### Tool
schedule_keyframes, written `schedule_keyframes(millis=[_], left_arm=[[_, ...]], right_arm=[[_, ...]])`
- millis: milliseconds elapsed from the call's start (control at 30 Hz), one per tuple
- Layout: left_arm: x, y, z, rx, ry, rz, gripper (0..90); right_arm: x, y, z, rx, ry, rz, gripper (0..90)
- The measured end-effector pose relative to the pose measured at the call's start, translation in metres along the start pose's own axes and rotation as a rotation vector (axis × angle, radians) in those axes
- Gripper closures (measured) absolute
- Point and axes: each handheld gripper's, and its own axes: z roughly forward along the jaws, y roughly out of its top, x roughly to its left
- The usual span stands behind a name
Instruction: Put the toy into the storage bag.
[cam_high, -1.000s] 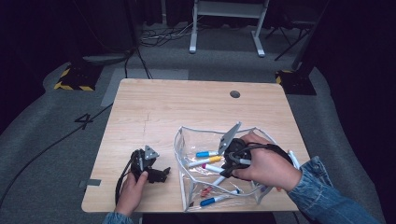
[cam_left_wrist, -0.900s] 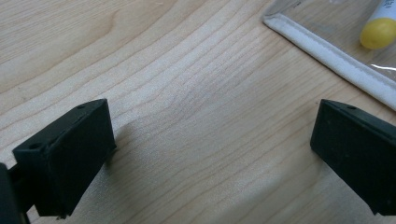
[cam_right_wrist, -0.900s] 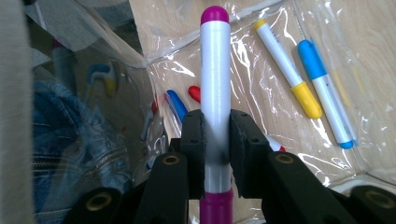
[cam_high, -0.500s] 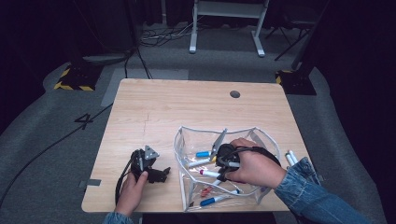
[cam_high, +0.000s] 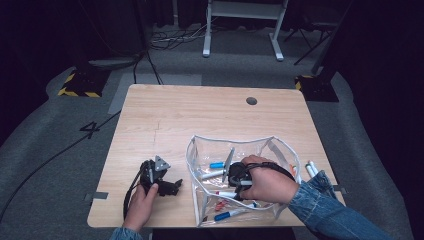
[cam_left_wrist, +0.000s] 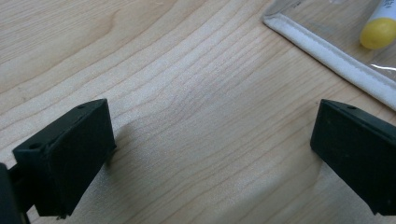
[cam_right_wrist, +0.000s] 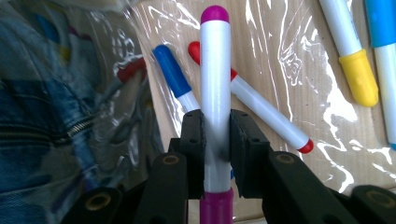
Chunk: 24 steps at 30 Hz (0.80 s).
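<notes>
Both hands rest low, right gripper (cam_right_wrist: 216, 140) jaws flanking the purple-capped marker (cam_right_wrist: 215, 84).

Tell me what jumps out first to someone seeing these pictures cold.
The clear plastic pouch on the near right of the wooden table, with markers lying in it. The right gripper reaches inside with a purple-capped marker between its jaws. The left gripper rests wide open on bare wood beside the pouch.
</notes>
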Motion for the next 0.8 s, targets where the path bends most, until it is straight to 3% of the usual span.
schedule_keyframes(millis=[100, 200, 367, 533, 800], left_arm=[[0.0, 0.0, 0.0, 0.0, -0.002, 0.0, 0.0], [0.0, 0.0, 0.0, 0.0, -0.003, 0.0, 0.0], [0.0, 0.0, 0.0, 0.0, -0.003, 0.0, 0.0], [0.0, 0.0, 0.0, -0.001, -0.002, 0.0, 0.0], [0.0, 0.0, 0.0, 0.0, -0.003, 0.0, 0.0]], right_arm=[[-0.002, 0.0, 0.0, -0.016, -0.049, -0.058, 65.6], [-0.003, -0.001, -0.006, -0.06, -0.077, -0.064, 63.1], [-0.001, -0.004, -0.025, -0.142, -0.111, -0.029, 61.7], [0.001, -0.011, -0.049, -0.258, -0.149, 0.032, 59.0], [-0.005, -0.037, -0.086, -0.387, -0.226, 0.14, 58.7]])
